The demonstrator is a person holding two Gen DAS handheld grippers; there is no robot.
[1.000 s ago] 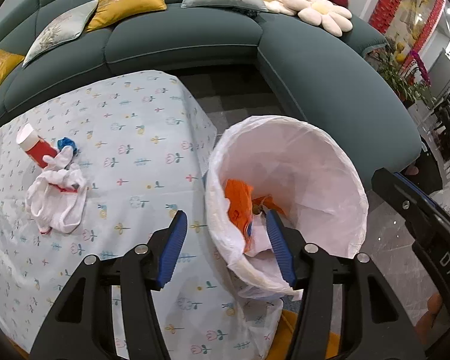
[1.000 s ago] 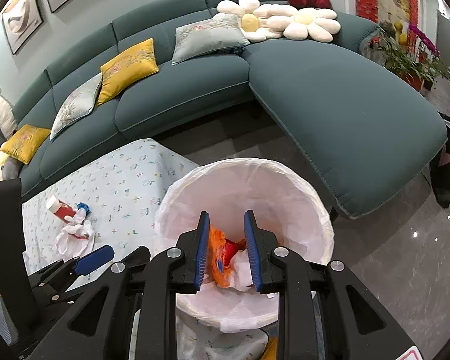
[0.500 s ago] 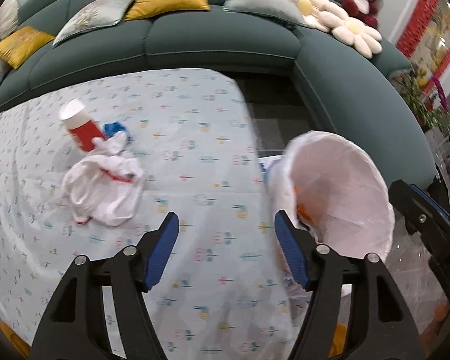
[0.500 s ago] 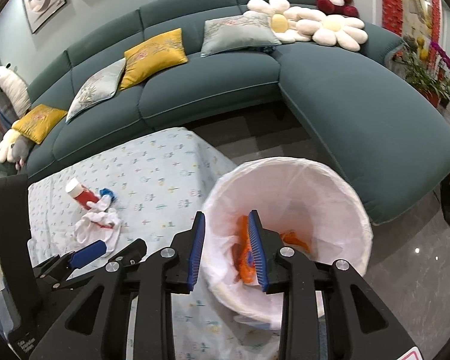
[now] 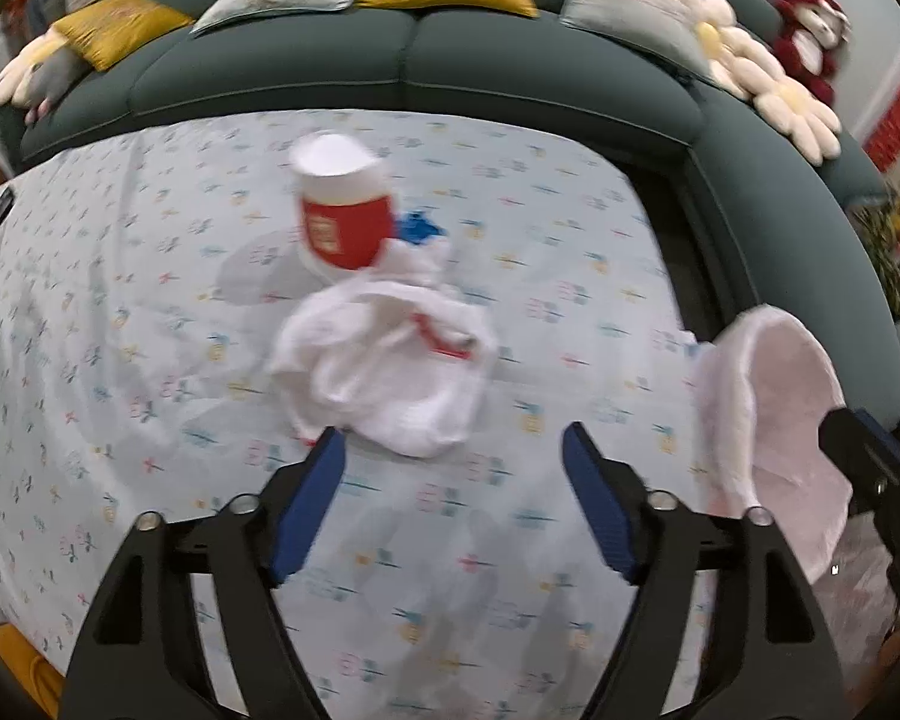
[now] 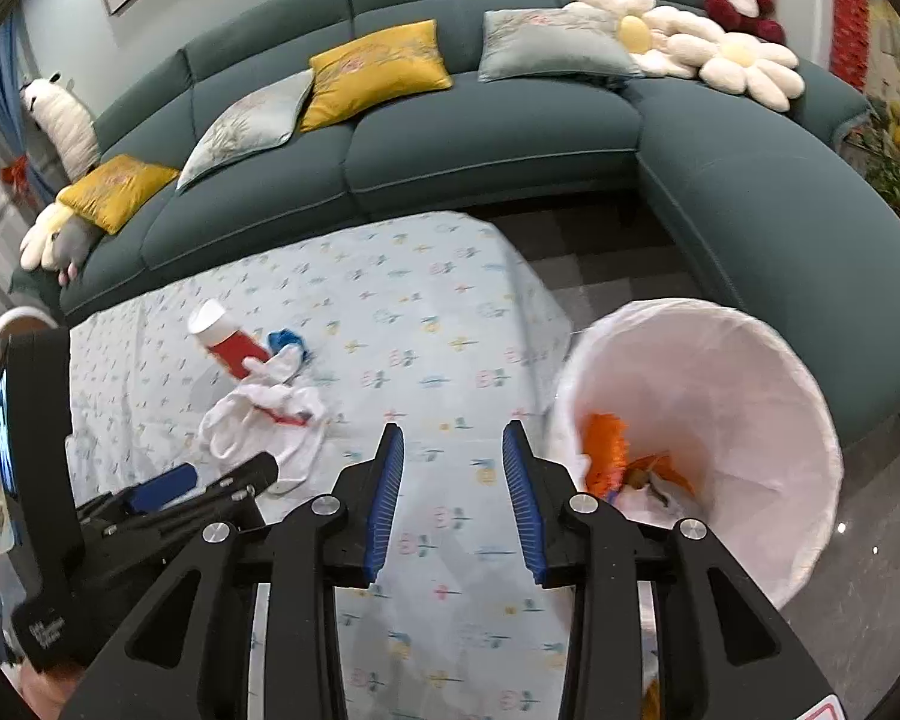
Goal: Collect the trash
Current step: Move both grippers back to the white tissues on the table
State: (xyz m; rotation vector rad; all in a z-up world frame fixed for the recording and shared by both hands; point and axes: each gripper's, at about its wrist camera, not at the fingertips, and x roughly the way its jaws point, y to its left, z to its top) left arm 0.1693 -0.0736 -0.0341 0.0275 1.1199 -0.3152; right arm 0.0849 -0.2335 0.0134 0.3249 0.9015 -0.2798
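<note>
A crumpled white plastic bag (image 5: 384, 372) lies on the patterned tablecloth (image 5: 150, 276), with a red and white cup (image 5: 342, 210) on its side and a blue scrap (image 5: 417, 228) just behind it. My left gripper (image 5: 453, 450) is open and empty, just short of the bag. The same bag (image 6: 264, 420) and cup (image 6: 228, 345) show in the right wrist view. My right gripper (image 6: 453, 450) is open and empty above the cloth, left of the white-lined trash bin (image 6: 750, 372), which holds orange wrappers (image 6: 606, 462).
A teal corner sofa (image 6: 480, 150) with yellow and grey cushions curves behind the table and to the right. The bin (image 5: 774, 420) stands off the table's right edge. The left gripper's body (image 6: 150, 510) sits at the lower left of the right view.
My left gripper has swung left from over the bin to face the white bag and has opened wider. My right gripper has moved left off the bin and opened further.
</note>
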